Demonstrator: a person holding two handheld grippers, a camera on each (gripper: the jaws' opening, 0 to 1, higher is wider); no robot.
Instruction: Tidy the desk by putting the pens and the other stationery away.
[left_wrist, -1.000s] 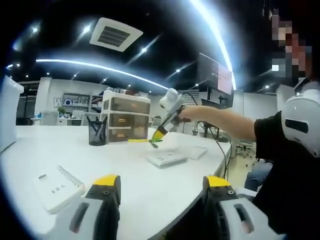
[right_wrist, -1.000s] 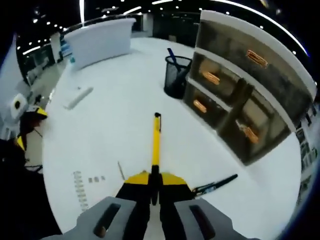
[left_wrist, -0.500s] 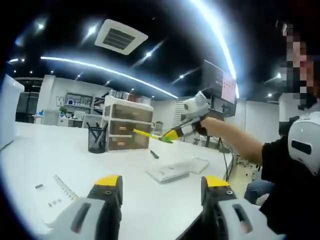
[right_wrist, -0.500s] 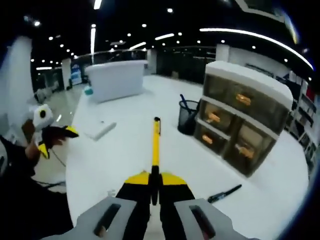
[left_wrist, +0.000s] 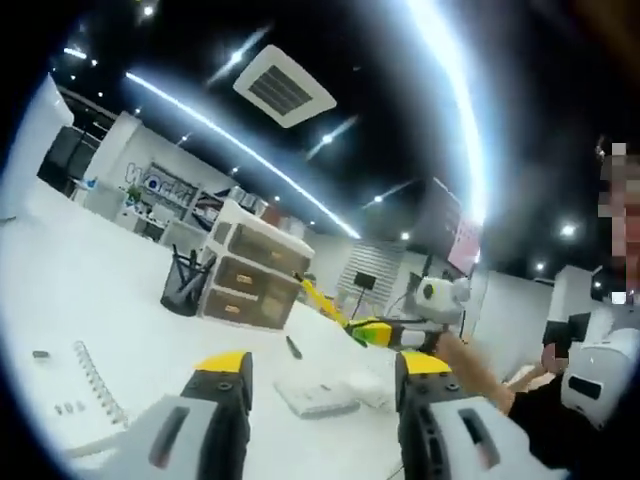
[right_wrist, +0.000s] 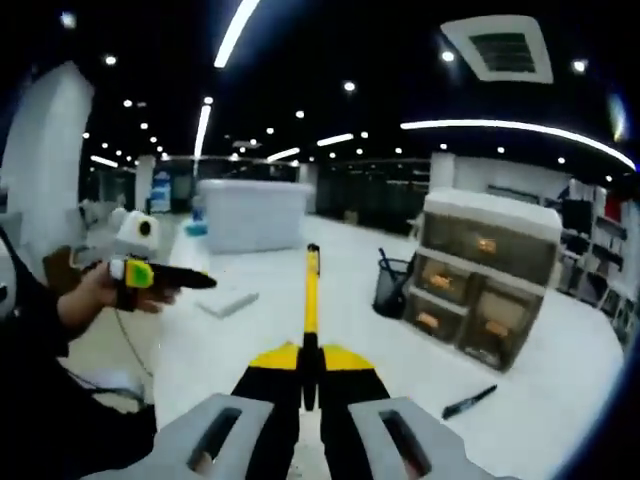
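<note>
One yellow pen sits clamped between our right gripper's closed jaws, lifted well above the white desk. A black pen lies on that desk near the drawer unit and mesh pen cup. Our left gripper hangs spread, holding nothing, above a spiral notebook.

Bright ceiling strip lights glare; motion blur, edges fisheye-warped.

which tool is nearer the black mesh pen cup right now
Right, I think. The right tool, shut on the yellow pen, points toward the pen cup; the left tool sits farther back over the desk.
</note>
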